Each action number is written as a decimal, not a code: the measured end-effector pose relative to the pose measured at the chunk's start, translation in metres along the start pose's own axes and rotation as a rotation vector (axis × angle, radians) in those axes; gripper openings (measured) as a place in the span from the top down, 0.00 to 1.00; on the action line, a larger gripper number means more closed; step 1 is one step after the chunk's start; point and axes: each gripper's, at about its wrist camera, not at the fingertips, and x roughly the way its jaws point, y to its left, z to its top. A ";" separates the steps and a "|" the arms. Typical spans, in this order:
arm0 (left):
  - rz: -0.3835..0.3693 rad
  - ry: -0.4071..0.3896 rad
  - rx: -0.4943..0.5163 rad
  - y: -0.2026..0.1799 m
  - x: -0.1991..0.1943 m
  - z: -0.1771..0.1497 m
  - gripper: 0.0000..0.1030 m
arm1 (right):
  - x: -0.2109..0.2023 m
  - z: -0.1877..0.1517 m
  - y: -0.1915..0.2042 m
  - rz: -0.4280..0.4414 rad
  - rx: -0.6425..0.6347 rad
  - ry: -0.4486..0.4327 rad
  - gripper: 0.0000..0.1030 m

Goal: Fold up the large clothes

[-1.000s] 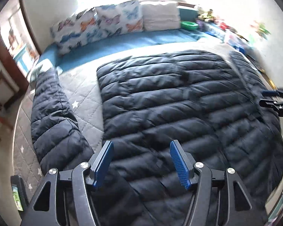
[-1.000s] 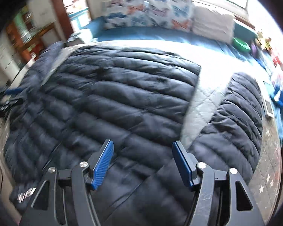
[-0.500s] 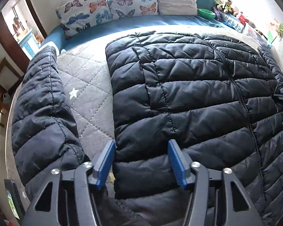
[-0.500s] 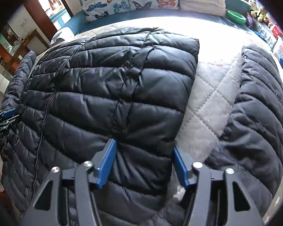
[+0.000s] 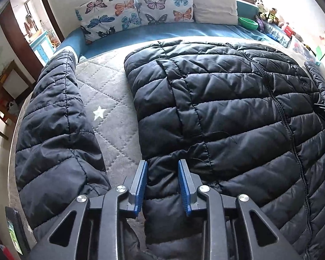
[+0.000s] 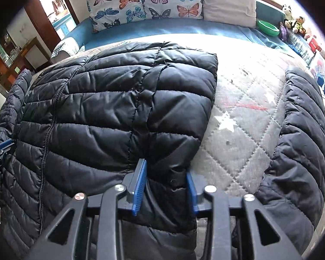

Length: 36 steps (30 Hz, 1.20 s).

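Left wrist view: the left tool (image 5: 162,184) points steeply down at the near side of the bed, its blue pads closing on a pinched ridge of the black puffer jacket (image 5: 227,112) at the body's left side edge, fabric bulging between them and pressed by both; just left of that, the jacket's left sleeve (image 5: 54,134) lies stretched along the bed's left edge, with a strip of the grey quilted mat (image 5: 110,112), star-printed, bare between sleeve and body; the jacket lies spread flat across the middle of the mat, zip running up its centre; at the frame's right edge the tip of the right tool shows against the fabric. Right wrist view: the right tool (image 6: 165,184) is likewise closing on a fold of the jacket at the body's right side edge, the puffed cloth squeezed between its pads; the right sleeve (image 6: 299,151) curves along the bed's right edge, well apart from the body, mat showing between; beyond the jacket's far hem lies a blue sheet (image 6: 184,27); at the far edge of the bed, two butterfly cushions (image 6: 145,2) and a plain beige cushion (image 6: 228,2) lean in a row; a green bowl (image 6: 267,27) and soft toys (image 6: 294,22) sit at the far right corner.
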 end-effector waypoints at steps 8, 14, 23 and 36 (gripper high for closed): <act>-0.035 -0.015 -0.012 -0.009 -0.031 -0.010 0.64 | -0.057 -0.033 -0.056 -0.023 0.098 -0.070 0.47; -0.058 -0.061 0.021 -0.043 -0.070 -0.035 0.42 | -0.080 -0.061 -0.113 -0.114 0.197 -0.085 0.46; -0.115 -0.041 0.089 -0.097 -0.083 -0.075 0.34 | -0.068 -0.092 -0.177 -0.110 0.388 -0.086 0.43; -0.145 0.026 0.101 -0.111 -0.051 -0.083 0.30 | -0.064 -0.103 -0.211 0.028 0.450 -0.149 0.42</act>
